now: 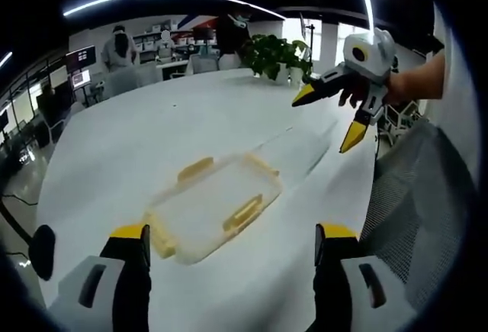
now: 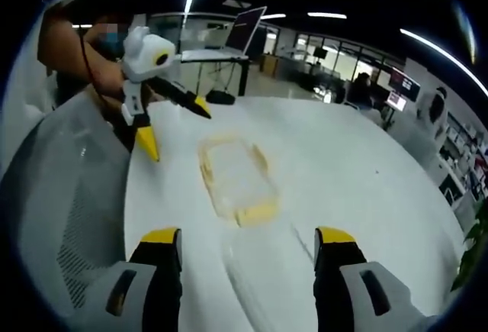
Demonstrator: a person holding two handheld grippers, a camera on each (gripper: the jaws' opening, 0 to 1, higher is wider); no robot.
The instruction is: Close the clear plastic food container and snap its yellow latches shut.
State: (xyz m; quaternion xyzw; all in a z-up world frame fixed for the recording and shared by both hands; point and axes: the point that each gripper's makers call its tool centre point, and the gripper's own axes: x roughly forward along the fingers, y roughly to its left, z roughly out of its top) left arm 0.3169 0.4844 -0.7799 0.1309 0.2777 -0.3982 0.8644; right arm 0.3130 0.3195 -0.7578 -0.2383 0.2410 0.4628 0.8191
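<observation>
Jaws spread wide and empty on both of your grippers, poised over the table.

Your left gripper point(image 1: 232, 252) and right gripper point(image 2: 248, 259) face each other across the clear container point(image 1: 213, 204), lying near the white table point(image 1: 114, 149) edge with yellow latches point(image 1: 242, 214) unsnapped, ready to be flanked.

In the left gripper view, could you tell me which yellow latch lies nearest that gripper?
The latch at the container's near end, just ahead of the left jaw; the side latches sit farther off.
</observation>
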